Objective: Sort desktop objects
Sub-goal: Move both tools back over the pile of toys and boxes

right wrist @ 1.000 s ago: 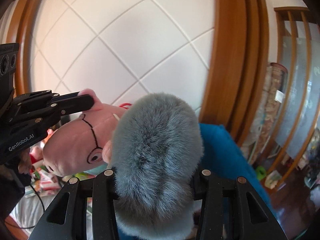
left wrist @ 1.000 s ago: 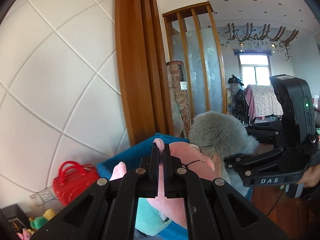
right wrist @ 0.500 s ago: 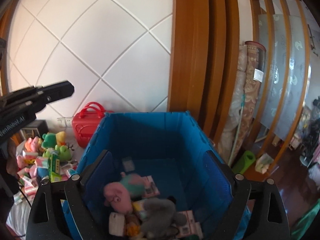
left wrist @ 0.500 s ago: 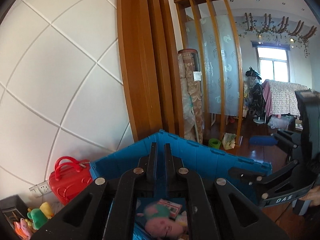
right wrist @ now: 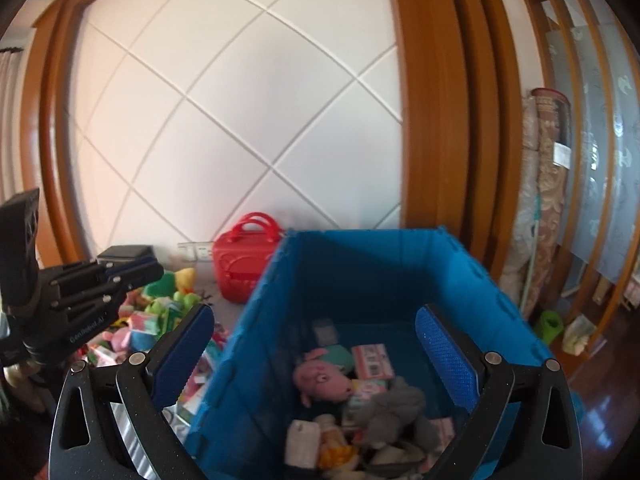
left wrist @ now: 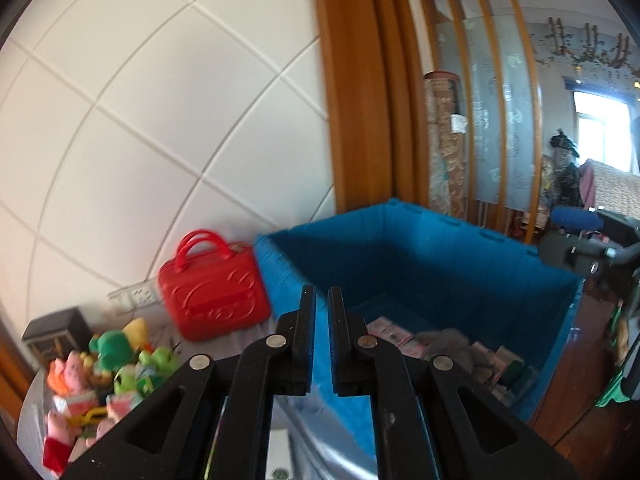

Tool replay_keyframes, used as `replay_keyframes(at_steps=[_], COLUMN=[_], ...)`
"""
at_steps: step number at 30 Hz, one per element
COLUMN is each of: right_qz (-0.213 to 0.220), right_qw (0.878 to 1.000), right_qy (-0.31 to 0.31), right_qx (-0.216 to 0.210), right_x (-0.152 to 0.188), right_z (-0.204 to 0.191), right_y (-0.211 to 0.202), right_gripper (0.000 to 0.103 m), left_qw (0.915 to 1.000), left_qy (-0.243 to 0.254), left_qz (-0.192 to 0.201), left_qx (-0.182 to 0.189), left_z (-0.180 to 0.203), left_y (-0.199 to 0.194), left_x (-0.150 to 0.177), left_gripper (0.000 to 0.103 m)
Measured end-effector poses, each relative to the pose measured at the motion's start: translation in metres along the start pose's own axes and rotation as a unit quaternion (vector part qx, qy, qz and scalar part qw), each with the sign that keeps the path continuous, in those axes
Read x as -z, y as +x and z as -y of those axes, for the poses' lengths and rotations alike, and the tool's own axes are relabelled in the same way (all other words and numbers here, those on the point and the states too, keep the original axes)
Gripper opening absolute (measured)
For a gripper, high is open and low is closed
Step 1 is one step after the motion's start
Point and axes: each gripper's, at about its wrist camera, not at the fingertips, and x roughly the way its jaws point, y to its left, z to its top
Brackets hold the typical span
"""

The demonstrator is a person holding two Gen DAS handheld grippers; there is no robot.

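A blue plastic crate (right wrist: 360,264) stands by the wall; it also shows in the left wrist view (left wrist: 440,252). Inside lie a pink pig plush (right wrist: 320,380), a grey furry plush (right wrist: 392,408), which also shows in the left wrist view (left wrist: 444,340), and several small boxes. My right gripper (right wrist: 316,344) is open and empty above the crate's near side. My left gripper (left wrist: 321,336) is nearly closed and empty over the crate's left wall; it also shows at the left of the right wrist view (right wrist: 120,276).
A red toy suitcase (left wrist: 212,292) stands against the white tiled wall left of the crate. A pile of plush toys and packets (left wrist: 104,364) lies on the table at the left. A wooden frame and a rolled rug (right wrist: 548,200) stand to the right.
One second ago each gripper held a plush above the crate. Both plushes now lie in the crate. The right gripper has opened wide; both grippers have swung left and tilted down.
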Motion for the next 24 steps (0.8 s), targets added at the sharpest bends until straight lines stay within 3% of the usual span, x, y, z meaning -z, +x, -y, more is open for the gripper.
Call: replay_keyframes(at_steps=[5,12,17,24], right_qz=[-0.003,-0.010,-0.022,-0.062], right_qw=[1.000,0.999,0.998,0.995], right_qy=[-0.001,0.024,0.023,0.014], right_qx=[-0.027,-0.048,-0.056,-0.072], right_x=[0.009,0.021,0.031,0.063], right_z=[-0.035,-0.088,-0.153,-0.237], right_y=[0.013,0.034,0.052,0.083], right_gripper=[0.103,0.103,0.103,0.103], left_qw=[0.9989,0.9968,0.9947,0.9907], left_qy=[-0.034,-0.034,-0.006,-0.011], left_qz=[-0.010,-0.027,-0.042,-0.073], left_qx=[-0.031,-0.068,-0.094,-0.114], left_z=[-0.051,-0.127,-0.191,-0.283], left_y=[-0.020,-0.046,-0.073,-0.100], left_x=[0.034,0.070,0.107,0.169], left_gripper=[0.006,0.006,0.006,0.006])
